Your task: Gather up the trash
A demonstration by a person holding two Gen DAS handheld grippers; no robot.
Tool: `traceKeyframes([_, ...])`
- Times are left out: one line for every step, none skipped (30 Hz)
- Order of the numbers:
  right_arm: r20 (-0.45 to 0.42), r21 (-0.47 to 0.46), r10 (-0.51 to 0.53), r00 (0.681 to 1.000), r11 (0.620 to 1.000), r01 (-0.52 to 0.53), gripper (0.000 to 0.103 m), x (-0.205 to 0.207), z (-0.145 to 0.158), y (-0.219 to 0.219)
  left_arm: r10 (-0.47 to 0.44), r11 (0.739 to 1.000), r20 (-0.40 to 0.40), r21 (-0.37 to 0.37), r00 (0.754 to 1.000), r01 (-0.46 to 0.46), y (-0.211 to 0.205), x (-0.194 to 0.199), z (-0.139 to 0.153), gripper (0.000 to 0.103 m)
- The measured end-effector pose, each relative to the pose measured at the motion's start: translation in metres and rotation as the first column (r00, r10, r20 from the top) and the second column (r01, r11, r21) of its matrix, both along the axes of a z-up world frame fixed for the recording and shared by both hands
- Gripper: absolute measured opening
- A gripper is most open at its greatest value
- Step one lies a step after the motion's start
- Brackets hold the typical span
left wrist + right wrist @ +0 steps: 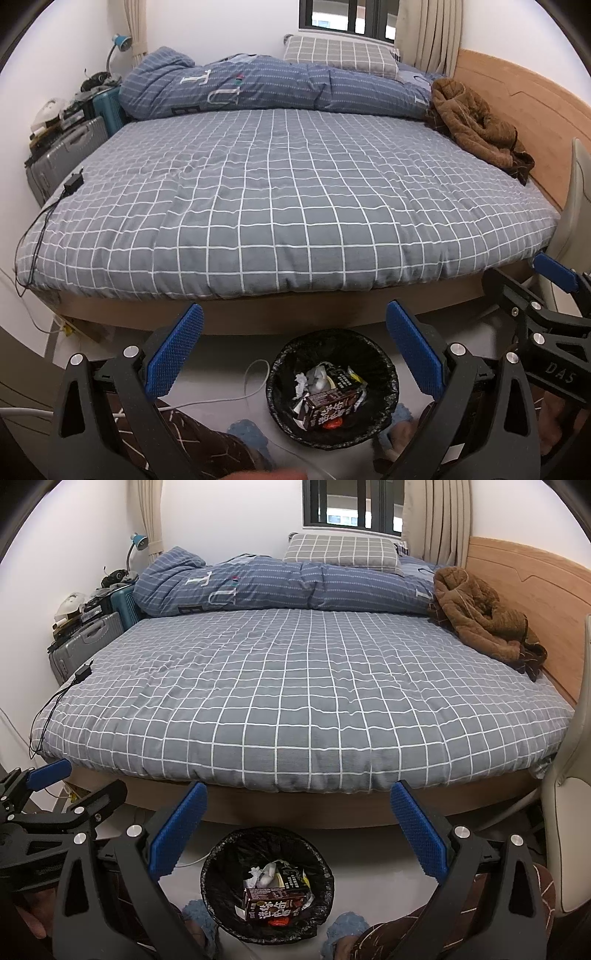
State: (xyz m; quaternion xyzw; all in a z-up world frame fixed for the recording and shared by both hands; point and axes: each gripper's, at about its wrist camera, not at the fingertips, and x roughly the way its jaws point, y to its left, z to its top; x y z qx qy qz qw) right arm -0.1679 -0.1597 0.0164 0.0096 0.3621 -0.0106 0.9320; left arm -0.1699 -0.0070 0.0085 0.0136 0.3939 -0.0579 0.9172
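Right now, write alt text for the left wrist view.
An open left claw hangs above a black-lined trash bin holding a brown drink carton and crumpled wrappers, before a bed with a grey checked sheet. The right claw shows at right.

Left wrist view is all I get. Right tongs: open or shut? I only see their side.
Observer: Open. The right tongs are spread wide, with nothing between them.
Operator: What's on the floor to the right of the bin? The right gripper blocks it for me.
Observer: What looks like the chair's legs stands there. I see no loose trash on that strip.
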Motion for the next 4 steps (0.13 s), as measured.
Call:
traceKeyframes([0.0,0.0,0.0,1.0,1.0,0.0,0.095,0.0002,0.0001,0.0,0.0,1.0,0.0,0.0,1.0,0.0,0.0001,-0.0001,-0.0003,0.097])
traceKeyframes([0.0,0.001,-0.001,1.0,1.0,0.001,0.095,0.0004,0.0001,-0.0002,-0.002,1.0,-0.004,-0.002,1.0,0.002,0.0,0.0002,-0.0005,0.097])
traceKeyframes([0.0,0.0,-0.002,1.0,1.0,0.002,0.095,0.0009,0.0003,-0.0001,-0.004,1.0,-0.007,-0.003,1.0,0.004,0.0,0.0005,-0.0006,0.097])
traceKeyframes([0.0,-0.001,-0.002,1.0,1.0,0.002,0.095,0.0013,0.0005,-0.0002,-0.006,1.0,-0.008,-0.004,1.0,0.006,0.0002,0.0007,-0.0008,0.097])
